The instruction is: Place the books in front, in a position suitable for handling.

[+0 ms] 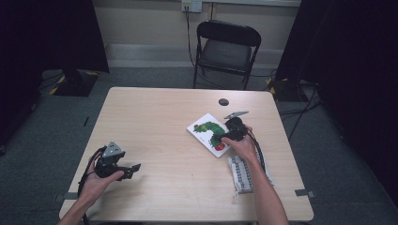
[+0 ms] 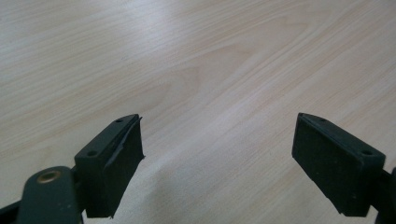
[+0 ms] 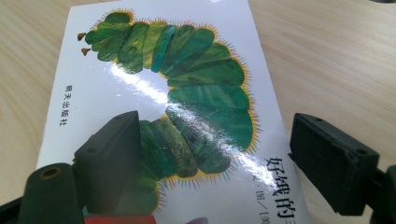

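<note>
A white picture book [image 1: 205,129] with a green caterpillar on its cover lies flat on the table's right half. My right gripper [image 1: 224,135] hovers over the book's near end, jaws spread wide. In the right gripper view the book [image 3: 154,93] lies under the open gripper [image 3: 215,158], the left pad above the cover and the right pad past its edge. My left gripper [image 1: 133,169] rests at the front left of the table, far from the book. Its jaws [image 2: 217,163] stand open over bare wood.
The light wooden table [image 1: 159,117] has a small round dark hole [image 1: 223,101] near its far edge. A white patterned cloth or pouch [image 1: 243,173] lies under the right forearm. A black folding chair [image 1: 226,49] stands beyond the table.
</note>
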A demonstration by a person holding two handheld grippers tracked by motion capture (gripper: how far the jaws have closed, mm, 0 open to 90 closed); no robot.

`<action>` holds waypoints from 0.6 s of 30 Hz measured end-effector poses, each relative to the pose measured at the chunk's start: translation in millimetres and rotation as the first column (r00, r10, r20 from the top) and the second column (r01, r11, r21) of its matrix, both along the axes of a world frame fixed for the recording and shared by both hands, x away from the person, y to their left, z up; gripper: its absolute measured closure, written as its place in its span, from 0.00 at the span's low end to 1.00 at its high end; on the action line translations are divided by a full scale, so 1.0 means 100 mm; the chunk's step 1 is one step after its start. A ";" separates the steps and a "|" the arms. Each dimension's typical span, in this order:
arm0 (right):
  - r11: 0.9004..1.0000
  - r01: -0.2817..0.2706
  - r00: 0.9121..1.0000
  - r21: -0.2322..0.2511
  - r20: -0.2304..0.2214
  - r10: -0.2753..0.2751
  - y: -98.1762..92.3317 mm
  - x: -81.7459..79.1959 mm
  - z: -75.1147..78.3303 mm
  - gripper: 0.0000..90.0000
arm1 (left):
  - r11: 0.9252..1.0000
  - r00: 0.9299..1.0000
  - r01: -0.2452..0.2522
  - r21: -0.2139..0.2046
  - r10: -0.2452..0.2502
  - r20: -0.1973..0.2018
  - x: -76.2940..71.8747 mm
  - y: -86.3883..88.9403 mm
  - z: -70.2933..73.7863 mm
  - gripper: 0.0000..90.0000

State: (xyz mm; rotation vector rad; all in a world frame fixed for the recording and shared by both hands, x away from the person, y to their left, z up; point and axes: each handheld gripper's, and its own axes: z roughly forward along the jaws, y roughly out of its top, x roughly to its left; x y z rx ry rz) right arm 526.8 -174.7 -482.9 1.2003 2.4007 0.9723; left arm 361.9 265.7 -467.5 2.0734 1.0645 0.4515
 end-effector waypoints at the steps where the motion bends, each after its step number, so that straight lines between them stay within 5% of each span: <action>1: 1.000 -0.012 1.000 -0.003 0.003 0.012 0.03 -0.02 0.00 0.19 | 1.000 1.000 0.001 0.001 -0.001 -0.001 0.00 0.00 0.00 0.18; 12: 0.996 -0.085 0.996 -0.007 0.014 0.085 0.24 -0.14 0.01 0.22 | 1.000 1.000 -0.015 -0.003 0.015 0.011 0.00 0.00 0.00 0.18; 18: 0.987 -0.162 0.987 -0.001 0.003 0.162 0.42 -0.21 0.01 0.22 | 1.000 1.000 -0.015 -0.003 0.015 0.013 0.00 0.00 0.01 0.18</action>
